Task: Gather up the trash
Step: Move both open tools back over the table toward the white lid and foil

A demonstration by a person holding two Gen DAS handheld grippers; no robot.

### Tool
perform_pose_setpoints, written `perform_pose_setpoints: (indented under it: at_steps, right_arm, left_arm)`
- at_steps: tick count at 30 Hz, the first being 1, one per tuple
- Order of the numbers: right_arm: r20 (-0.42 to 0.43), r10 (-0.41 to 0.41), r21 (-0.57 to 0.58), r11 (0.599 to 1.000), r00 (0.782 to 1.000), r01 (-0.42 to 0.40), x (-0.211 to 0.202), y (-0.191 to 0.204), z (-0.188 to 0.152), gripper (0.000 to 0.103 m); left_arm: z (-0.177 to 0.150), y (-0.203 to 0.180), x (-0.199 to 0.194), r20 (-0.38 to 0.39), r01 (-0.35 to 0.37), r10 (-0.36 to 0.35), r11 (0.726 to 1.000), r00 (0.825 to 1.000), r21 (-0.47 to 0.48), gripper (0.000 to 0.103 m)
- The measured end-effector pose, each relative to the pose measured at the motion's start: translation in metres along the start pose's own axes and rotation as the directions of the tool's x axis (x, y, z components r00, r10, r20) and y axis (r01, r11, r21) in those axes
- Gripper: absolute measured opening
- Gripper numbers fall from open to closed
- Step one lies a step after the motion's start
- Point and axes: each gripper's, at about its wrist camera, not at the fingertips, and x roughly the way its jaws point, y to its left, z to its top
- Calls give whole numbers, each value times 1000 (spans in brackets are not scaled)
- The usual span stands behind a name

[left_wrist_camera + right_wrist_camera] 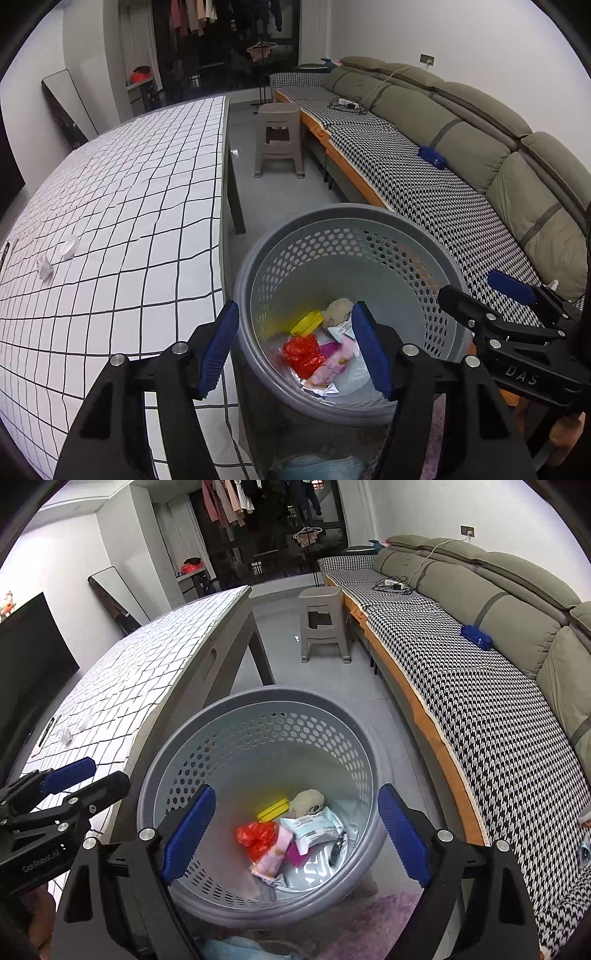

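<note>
- Left gripper (295, 350): jaws apart, nothing between the blue pads. Poised above the near-left rim of the grey perforated basket (413, 236); the left pad sits over the table edge, the right pad over the basket interior.
- Right gripper (295, 834): jaws spread wide, empty. Both pads frame the basket (258, 701) opening, with the trash pile directly ahead and below, between them.
- Trash in the basket, below both grippers: red crumpled wrapper (301, 350), yellow lid-like piece (306, 322), beige wad (338, 310), pink packet (338, 363), magenta scrap, white printed sachet (314, 825). A small dark item (337, 845) lies to the right of the sachet; I cannot make out what it is.
- Still on the checked tablecloth (110, 184), far to the left of the left gripper: two small white scraps (44, 266), well apart from the basket. In the right wrist view they are tiny and hard to make out.
- Cut off: the basket's near rim is covered by the gripper bodies in both views; light blue cloth at the bottom edge is only partly seen.
- Each gripper appears at the edge of the other's view, side by side over the basket.
- Beyond the basket: grey plastic stool (279, 136); to the right, the sofa (461, 122) with houndstooth cover.
</note>
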Motion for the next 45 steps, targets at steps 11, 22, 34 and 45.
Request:
perform_pose_setpoints:
  at_steps: [11, 22, 34, 45]
  right_arm:
    - [18, 5, 3, 1000, 1000, -5, -9, 1, -2, 85]
    - [51, 4, -9, 1000, 999, -4, -27, 11, -5, 85]
    - [77, 16, -50, 999, 997, -12, -42, 39, -7, 85]
    - [88, 46, -106, 994, 995, -36, -47, 72, -3, 85]
  left_arm:
    - [-2, 3, -9, 21, -16, 17, 1000, 1000, -15, 70]
    - [-8, 14, -27, 56, -24, 26, 999, 998, -37, 72]
    - [-18, 41, -46, 90, -41, 48, 996, 995, -79, 74]
    - [-27, 75, -62, 118, -68, 84, 988, 989, -137, 75]
